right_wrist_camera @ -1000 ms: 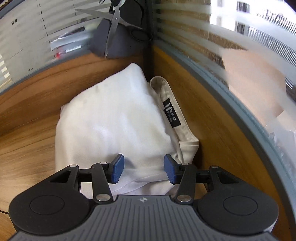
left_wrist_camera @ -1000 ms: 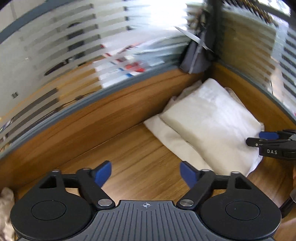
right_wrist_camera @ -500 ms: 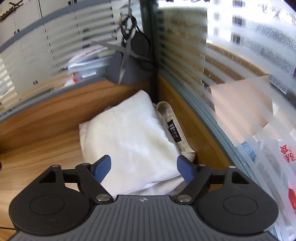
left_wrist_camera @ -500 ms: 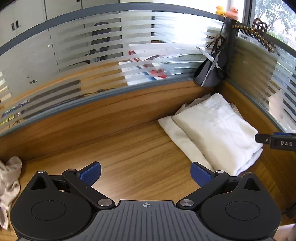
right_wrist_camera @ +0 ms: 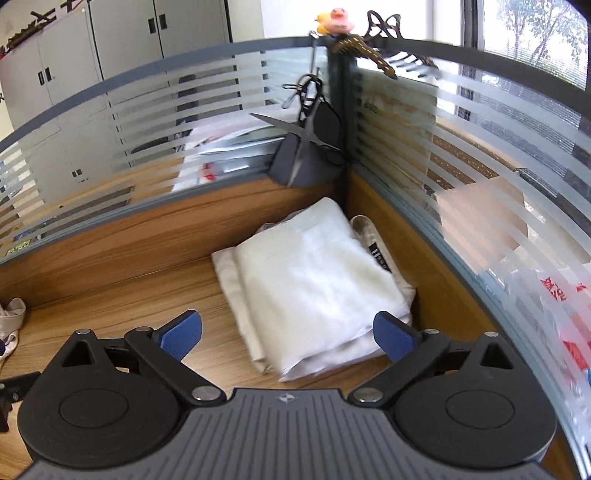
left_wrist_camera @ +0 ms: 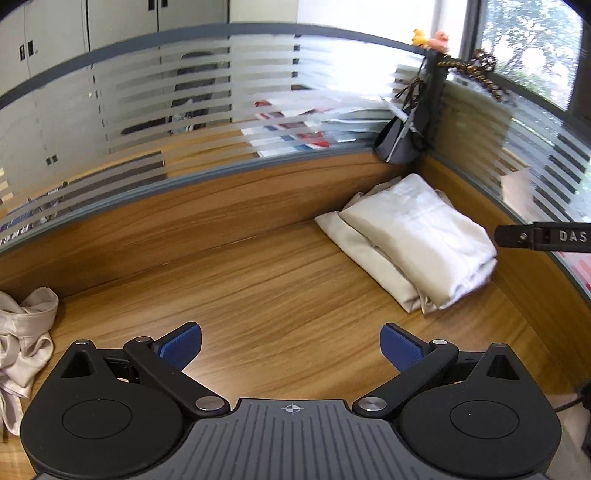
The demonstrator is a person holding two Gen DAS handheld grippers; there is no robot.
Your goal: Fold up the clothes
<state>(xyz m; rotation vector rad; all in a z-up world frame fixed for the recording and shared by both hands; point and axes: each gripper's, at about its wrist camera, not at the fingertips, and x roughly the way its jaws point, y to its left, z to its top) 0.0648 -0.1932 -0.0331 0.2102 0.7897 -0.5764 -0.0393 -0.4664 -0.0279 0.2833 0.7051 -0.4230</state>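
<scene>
A stack of folded white clothes [left_wrist_camera: 413,240] [right_wrist_camera: 314,280] lies in the desk's far right corner, a white piece on top of a cream one. My left gripper [left_wrist_camera: 291,349] is open over bare wood, well short of the stack and to its left. My right gripper [right_wrist_camera: 288,336] hovers above the stack's near edge with its jaws still opening; the cloth shows between the fingers but below them, untouched. One finger of the right gripper [left_wrist_camera: 543,236] reaches in from the right edge of the left wrist view. A crumpled beige garment [left_wrist_camera: 22,336] [right_wrist_camera: 11,317] lies at the desk's left.
Striped glass partitions [left_wrist_camera: 229,118] on wooden panels wall in the desk at the back and right. A dark pouch with scissors [right_wrist_camera: 306,151] hangs on the corner post above the stack. Toy ducks [right_wrist_camera: 334,18] sit on top of the post.
Both grippers have pulled back and up from the folded stack, which now looks smaller and farther. The right jaws have spread from half open to wide. The beige garment has come into view.
</scene>
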